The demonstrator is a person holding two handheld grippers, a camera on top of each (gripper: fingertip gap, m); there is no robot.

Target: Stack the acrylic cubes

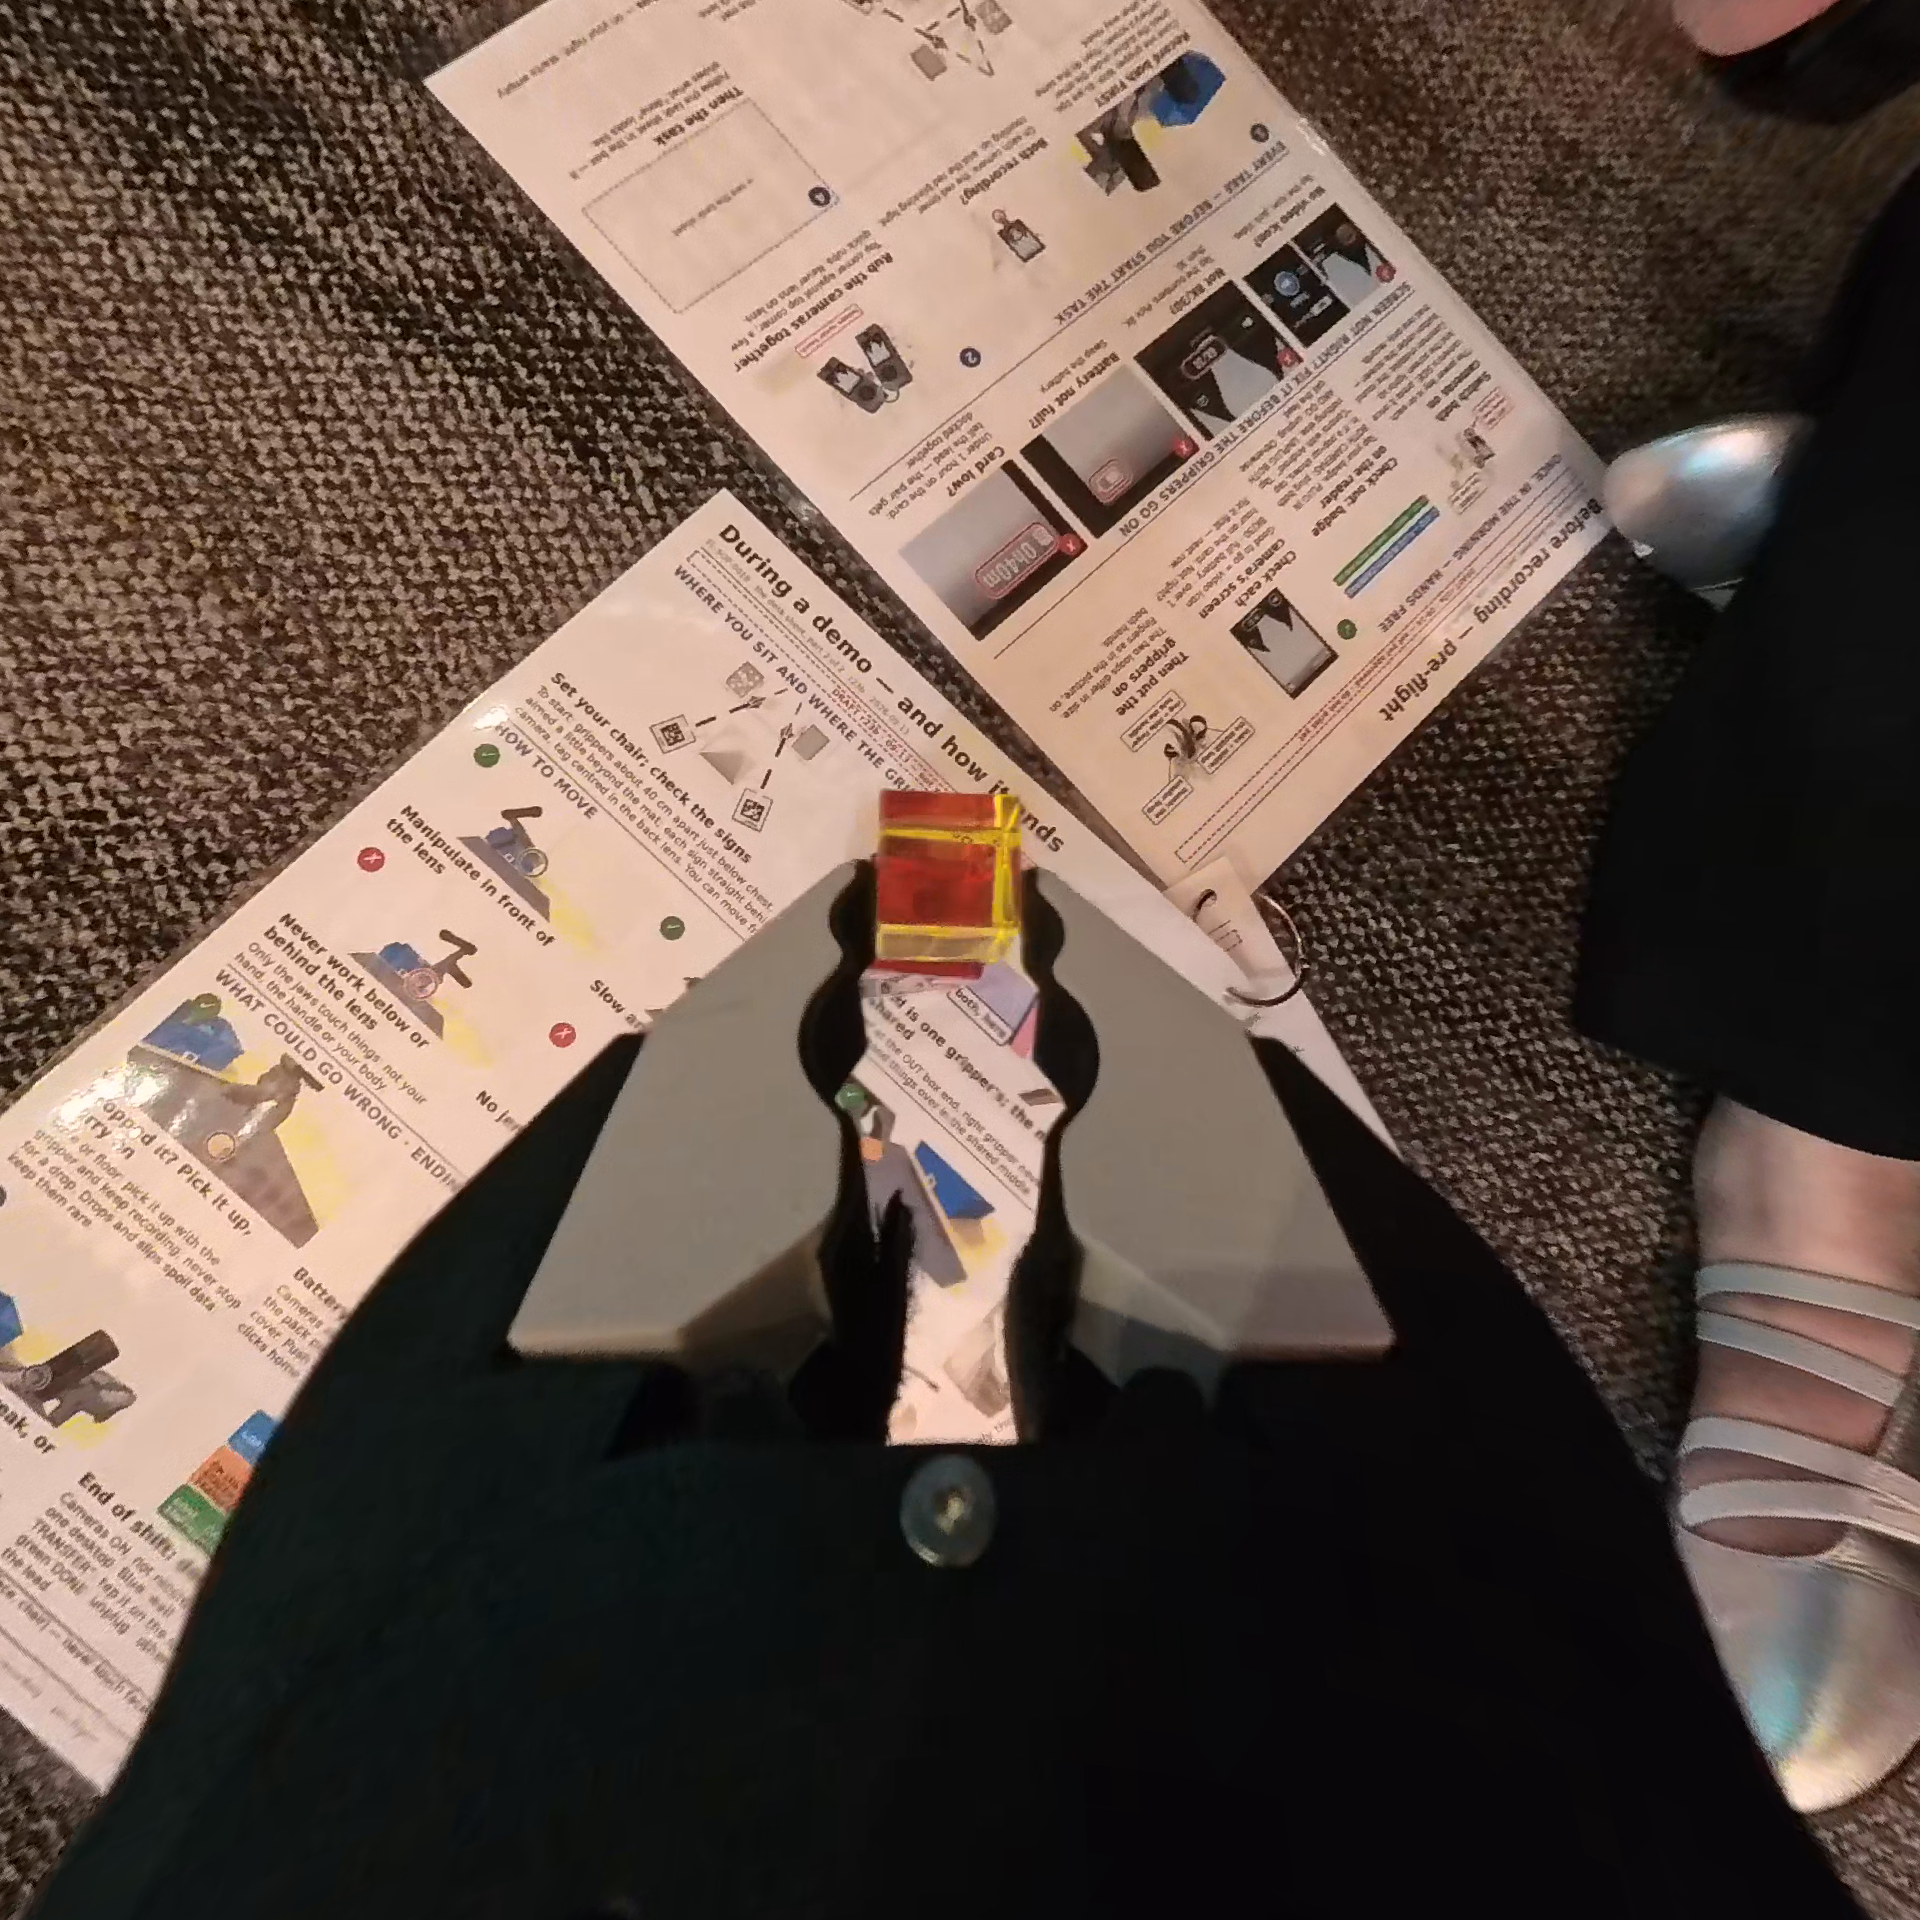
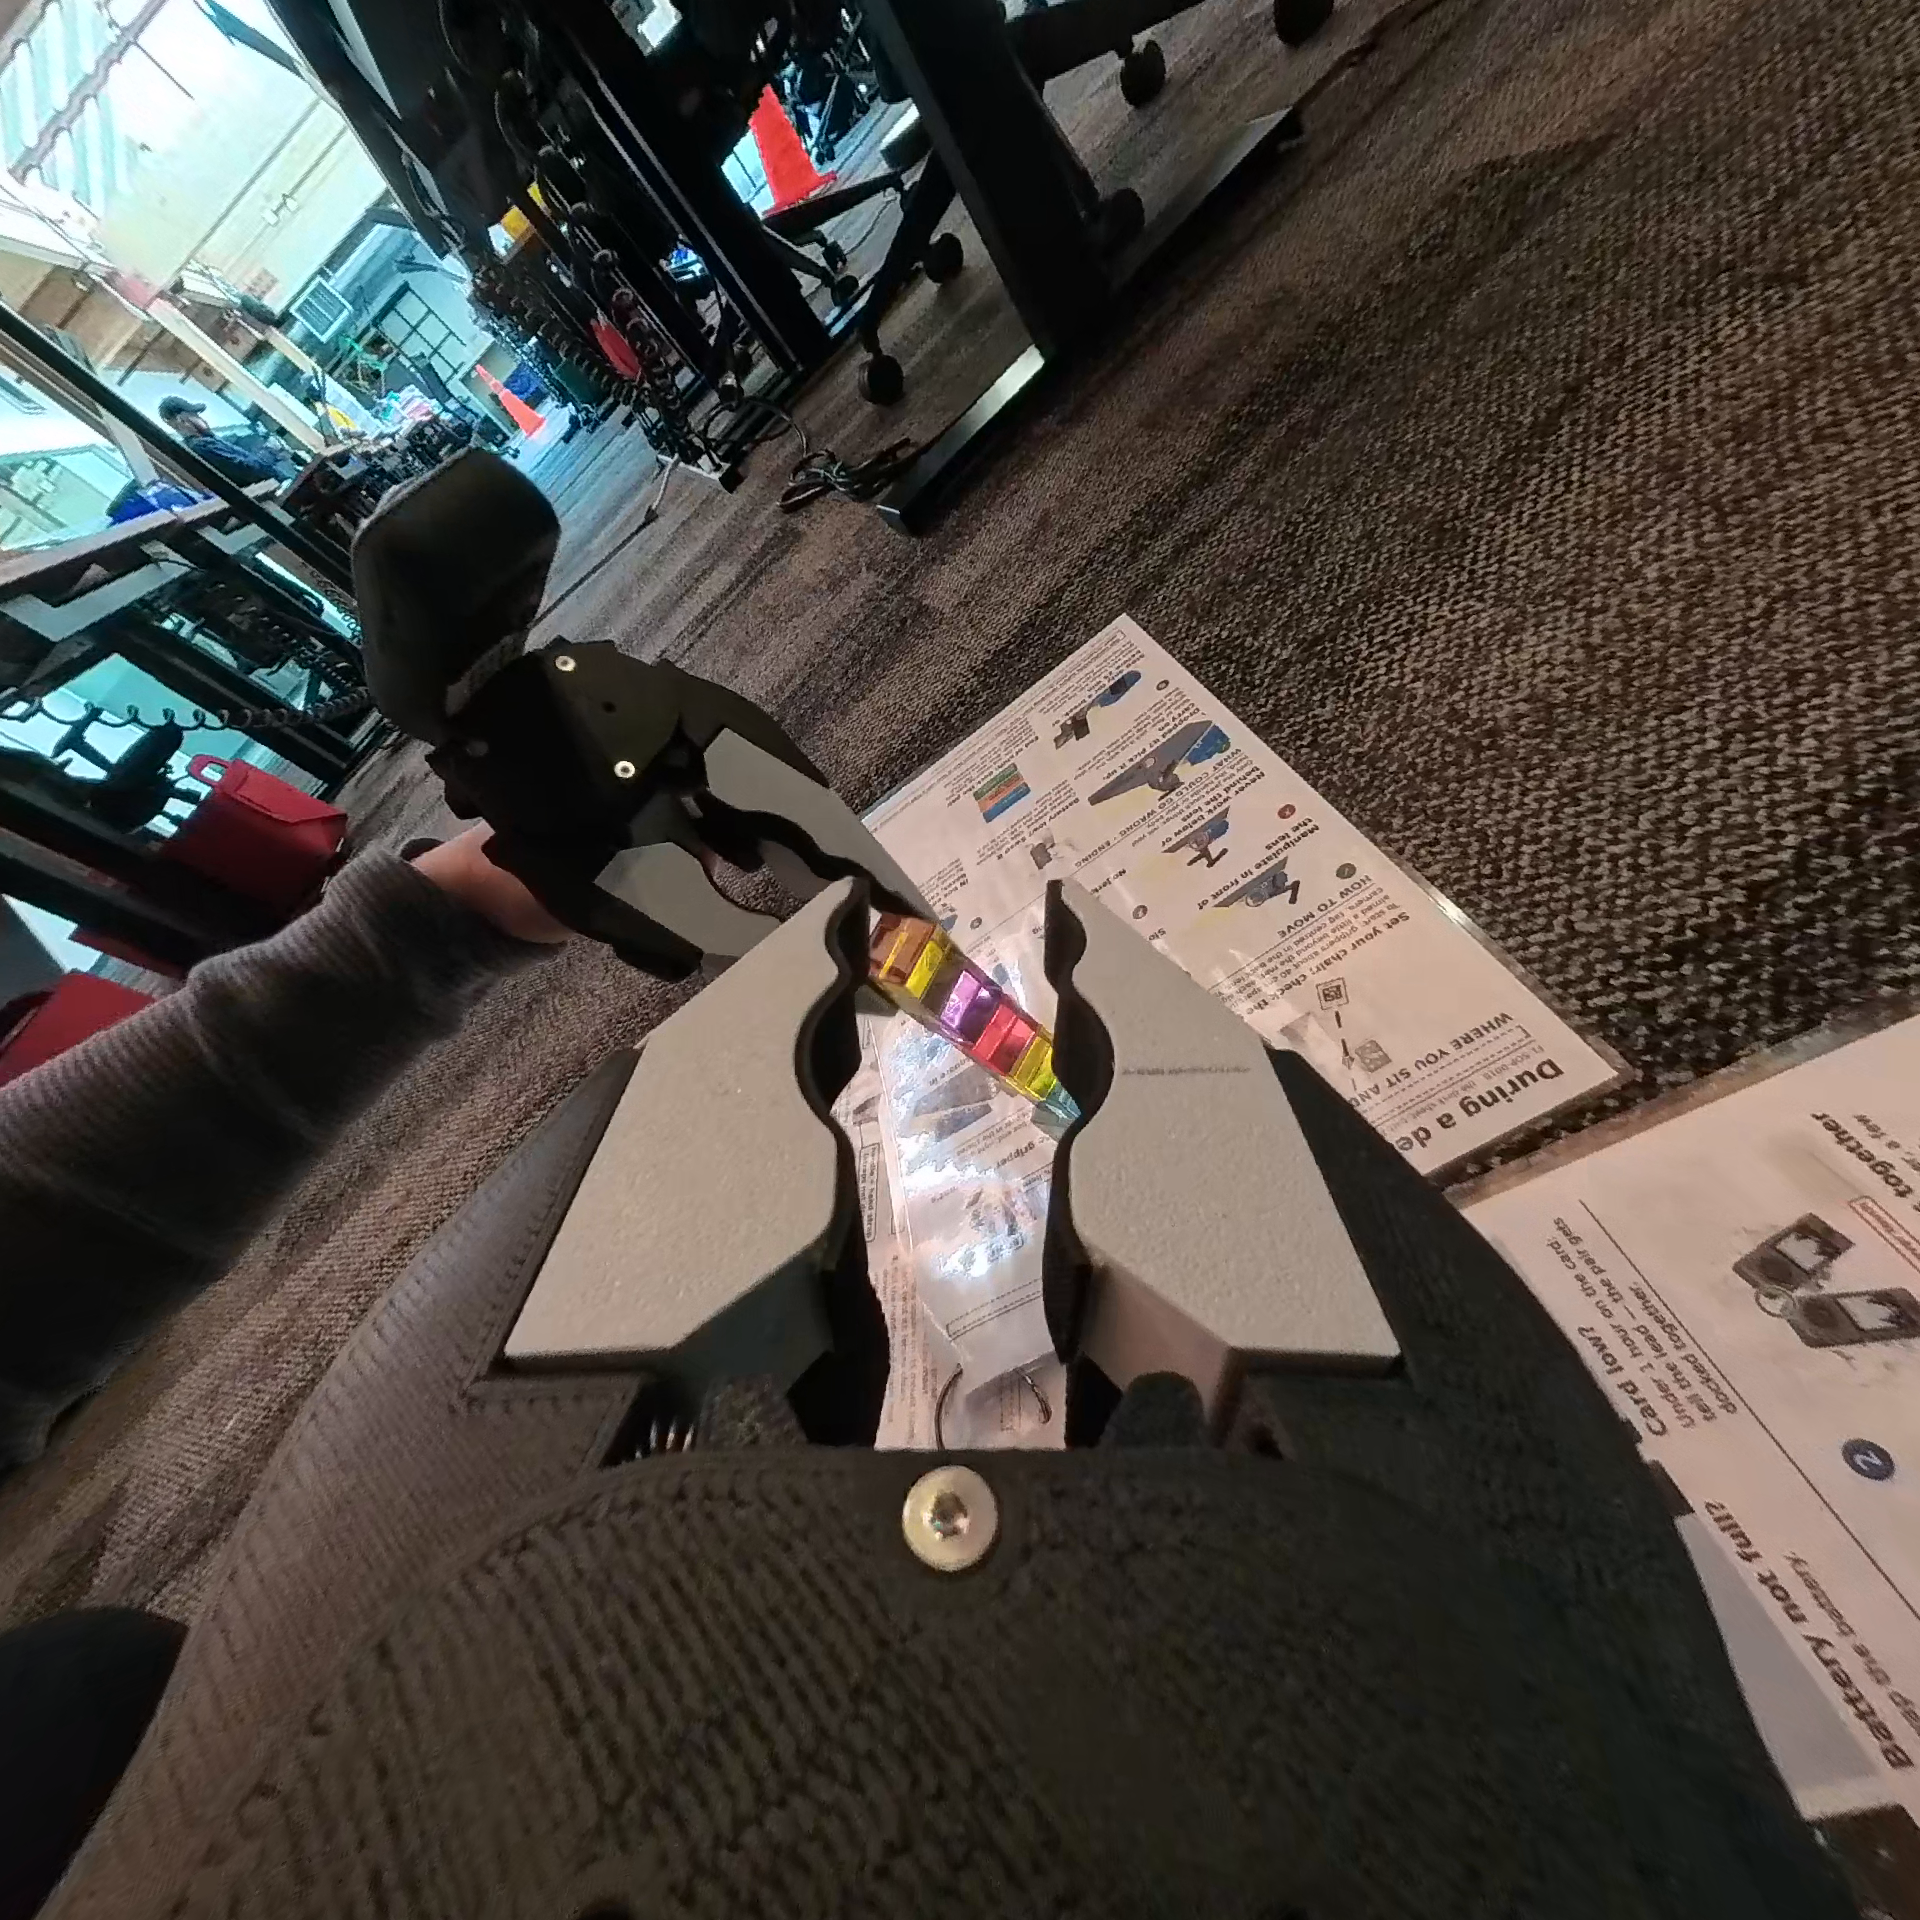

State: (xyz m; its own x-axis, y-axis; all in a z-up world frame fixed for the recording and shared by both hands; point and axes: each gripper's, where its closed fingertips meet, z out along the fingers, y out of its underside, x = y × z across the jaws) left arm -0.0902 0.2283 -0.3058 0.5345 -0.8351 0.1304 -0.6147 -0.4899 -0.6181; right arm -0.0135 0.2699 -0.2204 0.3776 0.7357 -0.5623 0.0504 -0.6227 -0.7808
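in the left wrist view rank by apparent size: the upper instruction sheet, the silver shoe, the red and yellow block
1. upper instruction sheet
2. silver shoe, though it sits nearer the camera and is cut off by the frame
3. red and yellow block

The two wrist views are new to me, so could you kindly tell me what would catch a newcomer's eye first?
First, a row of clear coloured cubes, orange, yellow, purple and red, joined end to end: the left gripper clamps one end of it, while the rest slants between the open fingers of the right gripper. Beneath lie laminated instruction sheets on speckled carpet, with a silver strappy shoe at the left view's right edge.
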